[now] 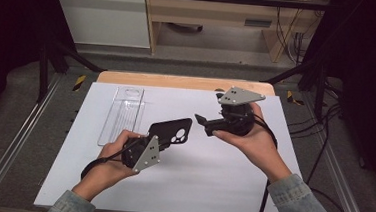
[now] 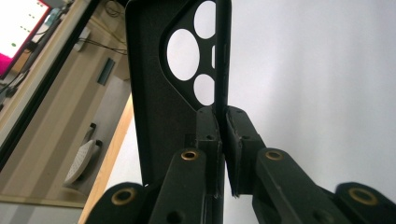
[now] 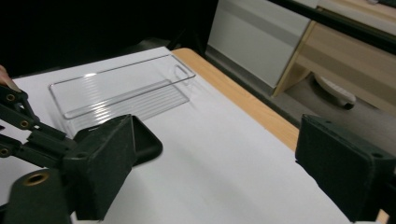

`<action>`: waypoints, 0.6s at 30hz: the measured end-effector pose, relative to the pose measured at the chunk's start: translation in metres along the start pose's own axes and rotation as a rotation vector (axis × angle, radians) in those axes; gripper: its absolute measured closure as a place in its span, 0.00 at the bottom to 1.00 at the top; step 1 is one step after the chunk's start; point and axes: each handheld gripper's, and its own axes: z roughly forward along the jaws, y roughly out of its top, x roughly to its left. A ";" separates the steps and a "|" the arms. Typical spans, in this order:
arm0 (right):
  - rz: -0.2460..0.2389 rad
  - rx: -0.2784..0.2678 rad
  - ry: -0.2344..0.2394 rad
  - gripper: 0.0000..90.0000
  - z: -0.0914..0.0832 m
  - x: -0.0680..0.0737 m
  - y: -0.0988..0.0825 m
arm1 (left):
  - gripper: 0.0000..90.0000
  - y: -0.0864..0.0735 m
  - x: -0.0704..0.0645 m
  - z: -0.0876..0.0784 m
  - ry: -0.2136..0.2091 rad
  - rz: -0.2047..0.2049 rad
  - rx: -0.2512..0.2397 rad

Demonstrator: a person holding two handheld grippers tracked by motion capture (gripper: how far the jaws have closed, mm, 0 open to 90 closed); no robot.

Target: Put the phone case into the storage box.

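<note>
Two hand-held grippers work above the white bench [image 1: 180, 185]: the left hand-held gripper [image 2: 222, 122] is clenched on the edge of a black phone case [image 1: 170, 131], holding it off the bench near the middle, while the right hand-held gripper [image 1: 201, 122] stands released just right of it. It looks like a handover just finished. Next, probably, the case goes into the clear tray [image 1: 123, 112] at far left, which calls for a steady carry.
</note>
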 end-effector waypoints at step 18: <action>0.046 -0.045 -0.083 0.07 -0.011 -0.012 -0.029 | 0.94 -0.004 0.020 -0.015 0.118 -0.189 -0.062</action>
